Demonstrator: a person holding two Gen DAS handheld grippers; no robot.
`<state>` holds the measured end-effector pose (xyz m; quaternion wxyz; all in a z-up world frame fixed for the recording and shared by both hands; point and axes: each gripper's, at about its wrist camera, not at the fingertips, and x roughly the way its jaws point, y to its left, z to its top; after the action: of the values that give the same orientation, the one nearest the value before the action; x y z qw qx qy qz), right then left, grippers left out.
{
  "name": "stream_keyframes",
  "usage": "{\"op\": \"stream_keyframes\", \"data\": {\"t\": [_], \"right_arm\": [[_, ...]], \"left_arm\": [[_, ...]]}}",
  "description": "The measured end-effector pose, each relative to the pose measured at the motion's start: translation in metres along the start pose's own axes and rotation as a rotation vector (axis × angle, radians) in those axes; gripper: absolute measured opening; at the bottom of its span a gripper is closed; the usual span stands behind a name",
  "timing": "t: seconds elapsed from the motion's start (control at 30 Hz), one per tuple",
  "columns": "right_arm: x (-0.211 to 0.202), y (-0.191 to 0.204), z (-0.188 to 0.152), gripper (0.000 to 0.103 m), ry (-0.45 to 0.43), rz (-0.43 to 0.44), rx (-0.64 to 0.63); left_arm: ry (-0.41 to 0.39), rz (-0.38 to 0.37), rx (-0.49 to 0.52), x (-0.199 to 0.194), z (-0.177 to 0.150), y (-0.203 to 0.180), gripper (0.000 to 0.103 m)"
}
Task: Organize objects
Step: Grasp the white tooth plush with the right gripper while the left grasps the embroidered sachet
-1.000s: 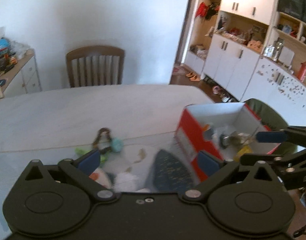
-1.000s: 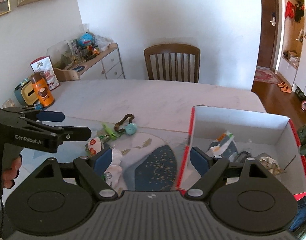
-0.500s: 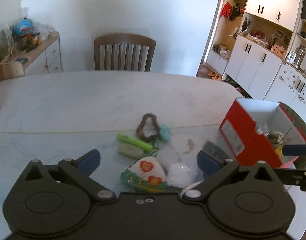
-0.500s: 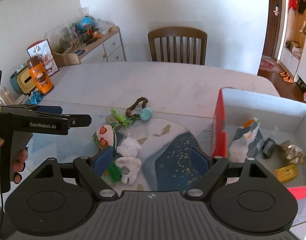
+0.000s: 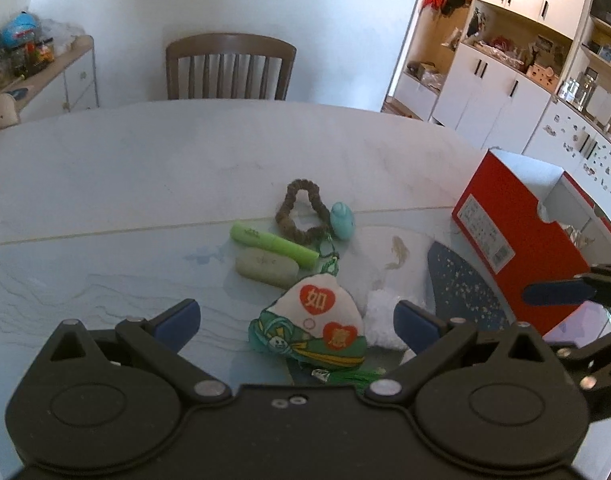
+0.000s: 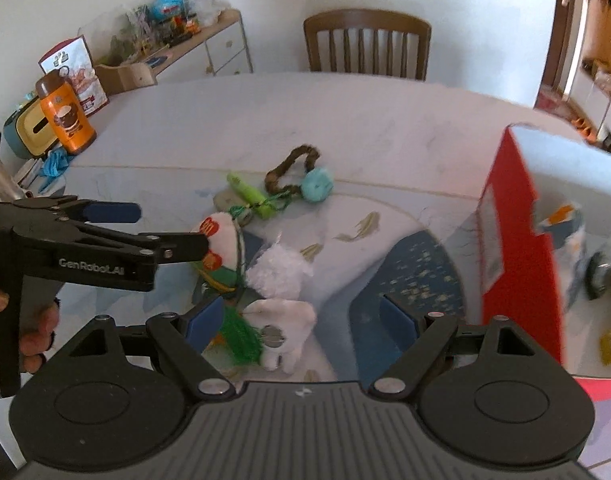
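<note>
1. The left gripper (image 5: 297, 316) hangs over the table (image 5: 145, 168) with its jaws spread wide and nothing between them; a hand (image 6: 33, 332) grips its handle, partly cut off at the frame edge.
2. Below it lies a white and green pouch (image 5: 317, 324), its tassel hidden under the gripper body.
3. Beyond sit a pale stone (image 5: 265, 266), a green tube (image 5: 273, 242), a bead bracelet (image 5: 301, 212) and a teal charm (image 5: 342, 220), close together.
4. A white fluffy toy (image 6: 281, 268) lies just beside the pouch.
5. The right gripper (image 6: 301, 316) is also wide apart and empty.
6. The red box (image 6: 513, 240) stands at right; its contents are blurred and cut off.
</note>
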<state>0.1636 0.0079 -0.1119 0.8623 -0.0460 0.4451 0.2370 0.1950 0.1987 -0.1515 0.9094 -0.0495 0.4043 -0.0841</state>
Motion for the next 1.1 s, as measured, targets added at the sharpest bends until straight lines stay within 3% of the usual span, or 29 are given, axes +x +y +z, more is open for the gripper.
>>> {"op": "stream_keyframes", "data": {"t": [0.3,0.8,1.1], "right_arm": [[0.032,0.006,0.001,0.081,0.063,0.012,0.027],[0.056,-0.007,0.003,0.055,0.126,0.055,0.141],[0.058,-0.008,0.002,0.045,0.13,0.059,0.149]], "left_arm": [[0.044,-0.026,-0.065,0.023,0.002,0.01,0.101],[0.092,-0.057,-0.095,0.05,0.002,0.007,0.076],[0.085,-0.078,-0.095,0.049,0.001,0.009,0.068]]}}
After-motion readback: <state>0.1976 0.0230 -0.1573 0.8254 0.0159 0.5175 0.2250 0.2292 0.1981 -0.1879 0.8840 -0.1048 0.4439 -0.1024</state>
